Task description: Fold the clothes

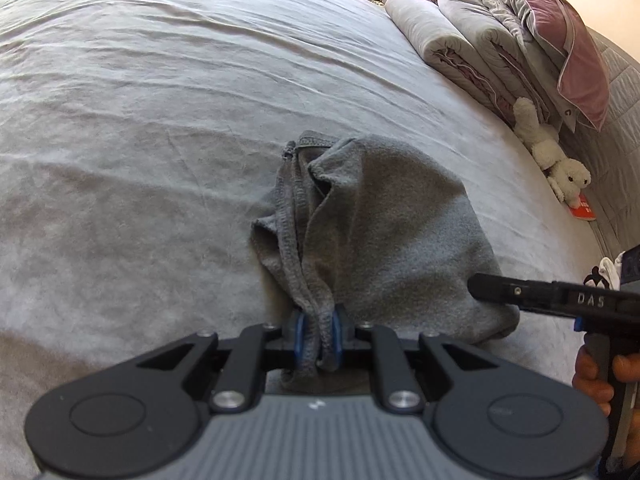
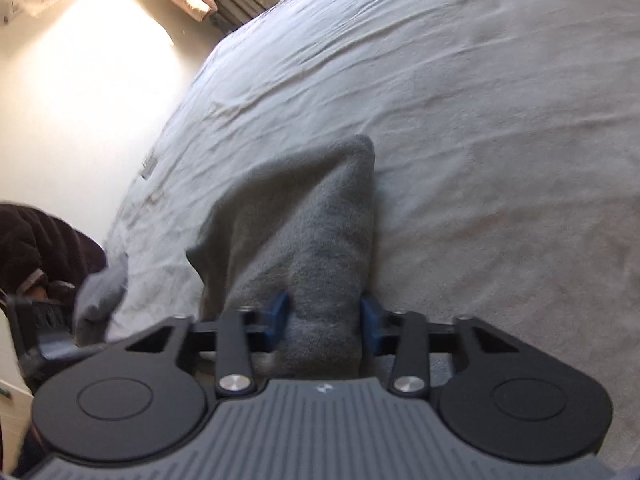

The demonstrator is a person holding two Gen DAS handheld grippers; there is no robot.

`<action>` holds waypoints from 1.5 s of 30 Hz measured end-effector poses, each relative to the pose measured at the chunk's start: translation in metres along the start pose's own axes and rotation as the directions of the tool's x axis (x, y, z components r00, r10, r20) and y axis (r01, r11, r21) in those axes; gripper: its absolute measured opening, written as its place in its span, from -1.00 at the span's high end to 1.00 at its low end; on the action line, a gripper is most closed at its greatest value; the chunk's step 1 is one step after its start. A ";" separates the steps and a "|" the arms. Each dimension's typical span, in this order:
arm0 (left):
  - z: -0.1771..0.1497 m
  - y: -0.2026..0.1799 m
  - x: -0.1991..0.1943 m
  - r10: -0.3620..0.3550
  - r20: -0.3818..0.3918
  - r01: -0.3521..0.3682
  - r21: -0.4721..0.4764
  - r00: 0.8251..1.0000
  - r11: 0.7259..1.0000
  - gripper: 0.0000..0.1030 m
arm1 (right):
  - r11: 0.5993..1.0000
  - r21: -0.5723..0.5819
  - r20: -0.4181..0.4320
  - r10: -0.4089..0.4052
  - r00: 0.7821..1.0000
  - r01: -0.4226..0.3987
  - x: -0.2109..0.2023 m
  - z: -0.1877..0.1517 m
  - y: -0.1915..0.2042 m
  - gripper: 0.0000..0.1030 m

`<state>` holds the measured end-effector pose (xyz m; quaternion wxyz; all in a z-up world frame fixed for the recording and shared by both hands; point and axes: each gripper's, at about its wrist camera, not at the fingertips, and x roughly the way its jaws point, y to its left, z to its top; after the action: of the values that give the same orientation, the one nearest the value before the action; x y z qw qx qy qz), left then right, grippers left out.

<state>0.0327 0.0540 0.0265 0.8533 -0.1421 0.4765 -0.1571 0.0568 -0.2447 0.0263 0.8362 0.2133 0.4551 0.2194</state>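
Note:
A grey fleece garment (image 1: pixel 384 232) lies bunched on the pale grey bed sheet (image 1: pixel 160 120). My left gripper (image 1: pixel 318 336) is shut on its stitched hem, which is gathered into a thin bundle between the blue pads. In the right wrist view, my right gripper (image 2: pixel 323 316) is shut on a thick fold of the same garment (image 2: pixel 316 216), which rises to a peak ahead of the jaws. One black finger (image 1: pixel 500 290) of the right gripper reaches over the garment's right side, with a hand (image 1: pixel 592 380) on its handle.
Folded quilts (image 1: pixel 460 40) and a pink pillow (image 1: pixel 568 40) are stacked at the bed's far right. Beside them lie a white plush toy (image 1: pixel 556 156) and a red book (image 1: pixel 584 210). A dark sleeve (image 2: pixel 44 240) shows at the left by a sunlit wall (image 2: pixel 100 80).

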 end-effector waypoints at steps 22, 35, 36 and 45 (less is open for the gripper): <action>0.006 -0.009 -0.009 0.022 0.030 -0.025 0.087 0.999 0.996 0.66 | 0.862 -0.430 0.136 -0.232 0.963 0.269 0.028 -0.012 0.047 0.73; 0.039 -0.055 0.006 -0.093 0.300 0.007 0.276 0.949 0.961 0.67 | 0.859 -0.412 0.162 -0.259 0.952 0.304 0.027 -0.017 0.054 0.68; 0.041 -0.058 0.016 -0.065 0.290 -0.021 0.283 0.955 0.959 0.64 | 0.857 -0.414 0.166 -0.260 0.951 0.306 0.027 -0.017 0.054 0.68; 0.037 -0.041 0.038 0.040 0.244 -0.098 0.230 0.969 0.968 0.68 | 0.893 -0.380 0.191 -0.181 0.965 0.243 0.014 0.006 0.042 0.68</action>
<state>0.0782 0.0053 0.0321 0.9200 -0.0388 0.3530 -0.1656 0.0613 -0.2032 0.0433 0.9129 0.0029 0.3568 0.1984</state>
